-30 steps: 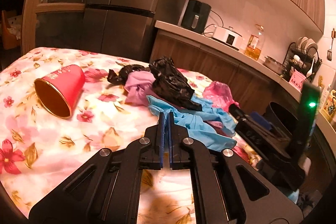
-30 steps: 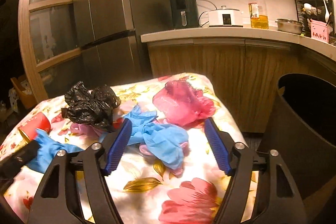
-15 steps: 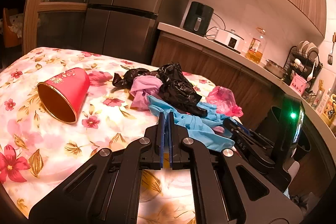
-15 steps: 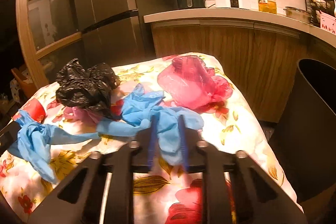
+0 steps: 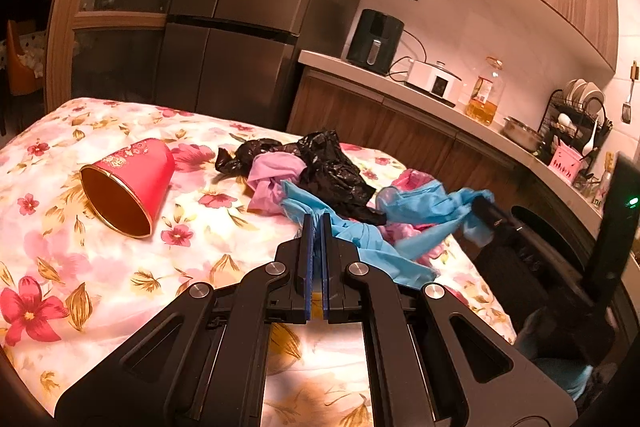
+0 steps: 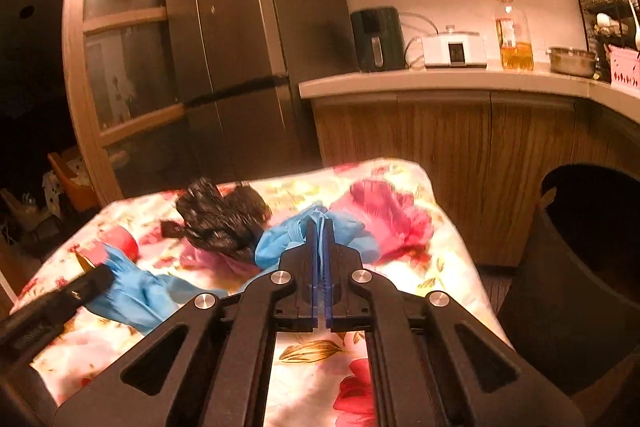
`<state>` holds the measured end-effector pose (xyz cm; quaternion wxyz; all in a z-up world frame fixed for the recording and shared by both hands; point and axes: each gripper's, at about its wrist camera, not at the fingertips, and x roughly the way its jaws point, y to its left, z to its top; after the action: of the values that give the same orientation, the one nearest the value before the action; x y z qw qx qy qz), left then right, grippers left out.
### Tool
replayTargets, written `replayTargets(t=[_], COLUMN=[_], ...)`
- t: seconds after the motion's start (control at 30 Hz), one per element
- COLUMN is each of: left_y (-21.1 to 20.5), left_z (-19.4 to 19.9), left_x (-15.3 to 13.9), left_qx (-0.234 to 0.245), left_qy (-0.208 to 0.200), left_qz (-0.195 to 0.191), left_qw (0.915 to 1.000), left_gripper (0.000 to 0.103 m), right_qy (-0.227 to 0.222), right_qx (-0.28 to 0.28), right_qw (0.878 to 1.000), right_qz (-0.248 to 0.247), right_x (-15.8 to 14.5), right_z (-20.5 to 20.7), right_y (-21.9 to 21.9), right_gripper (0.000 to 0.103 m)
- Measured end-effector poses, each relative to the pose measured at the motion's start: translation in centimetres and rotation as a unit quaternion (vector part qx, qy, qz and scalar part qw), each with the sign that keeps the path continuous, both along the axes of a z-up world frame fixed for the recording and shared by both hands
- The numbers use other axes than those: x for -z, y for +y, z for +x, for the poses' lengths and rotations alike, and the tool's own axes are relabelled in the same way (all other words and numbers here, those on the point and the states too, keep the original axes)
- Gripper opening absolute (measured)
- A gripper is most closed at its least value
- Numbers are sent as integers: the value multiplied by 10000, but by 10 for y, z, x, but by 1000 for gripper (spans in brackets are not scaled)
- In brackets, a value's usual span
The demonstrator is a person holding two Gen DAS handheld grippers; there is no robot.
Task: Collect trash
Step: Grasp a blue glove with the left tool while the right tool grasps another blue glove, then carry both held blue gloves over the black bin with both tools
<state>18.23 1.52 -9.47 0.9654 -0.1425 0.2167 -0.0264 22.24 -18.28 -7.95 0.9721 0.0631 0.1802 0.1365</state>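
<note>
On the floral tablecloth [image 5: 72, 267] lies a heap of trash: a black plastic bag [image 5: 332, 167], a purple glove [image 5: 272, 175], a pink bag [image 6: 384, 215] and tangled blue gloves [image 5: 420, 207]. A red cup [image 5: 128, 187] lies on its side to the left. My left gripper [image 5: 316, 221] is shut on one end of the blue glove material, low over the cloth. My right gripper [image 6: 319, 225] is shut on another bunch of blue glove [image 6: 280, 243] and holds it a little above the table. In the left wrist view the right gripper [image 5: 480, 205] shows at the right with the glove draped from it.
A dark open bin [image 6: 580, 267] stands on the floor just past the table's right edge. Behind are a wooden counter [image 6: 440, 83] with appliances, an oil bottle and a dish rack, and a tall fridge [image 5: 240, 27] at the back.
My right gripper closed from wide open onto the blue glove and rose, pulling the glove up and stretching it. The left gripper stayed shut and in place.
</note>
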Motion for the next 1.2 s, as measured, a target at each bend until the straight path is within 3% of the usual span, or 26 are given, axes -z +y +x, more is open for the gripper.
replayTargets(t=[0.5, 0.9, 1.2], left_y=[-27, -85, -145], left_z=[-18, -13, 5], left_x=[-21, -43, -67], left_qx=[243, 766, 1293], left_qy=[-218, -426, -743], left_qz=[95, 201, 293], left_qw=[9994, 9959, 9884], left_gripper=[2, 2, 2], right_qy=[-525, -739, -899], right_qx=[296, 827, 1425], right_qw=[9981, 9936, 9851], right_qz=[117, 204, 329], right_x=[-40, -55, -66], right_z=[-51, -72, -76], right_y=[-44, -96, -144], right_gripper=[3, 3, 3])
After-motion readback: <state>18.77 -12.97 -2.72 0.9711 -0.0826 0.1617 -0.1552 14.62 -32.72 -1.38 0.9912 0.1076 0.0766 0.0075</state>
